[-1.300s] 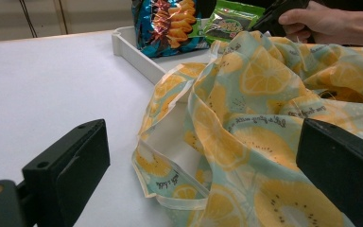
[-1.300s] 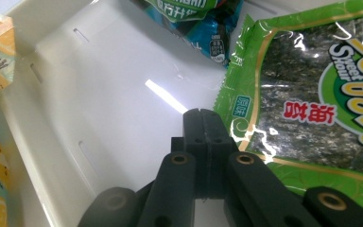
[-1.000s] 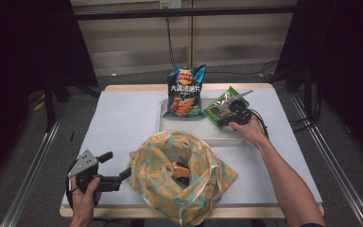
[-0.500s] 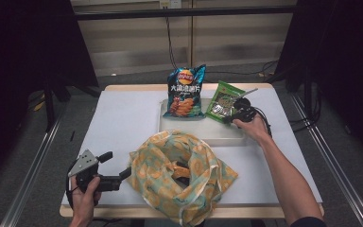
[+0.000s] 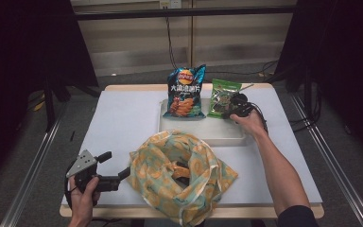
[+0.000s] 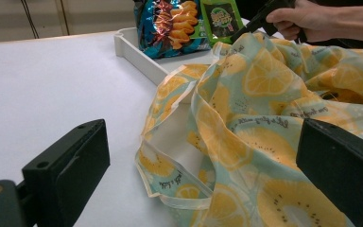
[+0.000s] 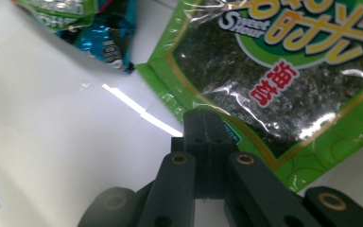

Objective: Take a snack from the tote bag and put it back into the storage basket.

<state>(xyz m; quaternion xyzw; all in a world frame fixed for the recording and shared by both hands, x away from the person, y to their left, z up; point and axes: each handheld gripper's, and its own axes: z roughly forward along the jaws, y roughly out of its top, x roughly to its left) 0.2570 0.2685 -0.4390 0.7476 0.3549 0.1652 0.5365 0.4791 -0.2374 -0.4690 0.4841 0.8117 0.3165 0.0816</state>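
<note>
High view: right gripper point(image 5: 230, 112) pinching the green seaweed packet point(image 5: 223, 98) in the white tray point(image 5: 203, 137), forearm reaching long across the table point(image 5: 123, 118). Lift it straight, clearing the chip bag point(image 5: 185, 92).

Left gripper view: jaws standing wide, framing the lemon-print bag point(image 6: 274, 127).

Right gripper view: jaws clamping the packet's lower edge.

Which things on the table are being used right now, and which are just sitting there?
In use:
green seaweed packet, pinched at its edge by the shut right gripper
lemon-print bag, left gripper open beside it

Just sitting:
blue crisp bag
white tray
</note>
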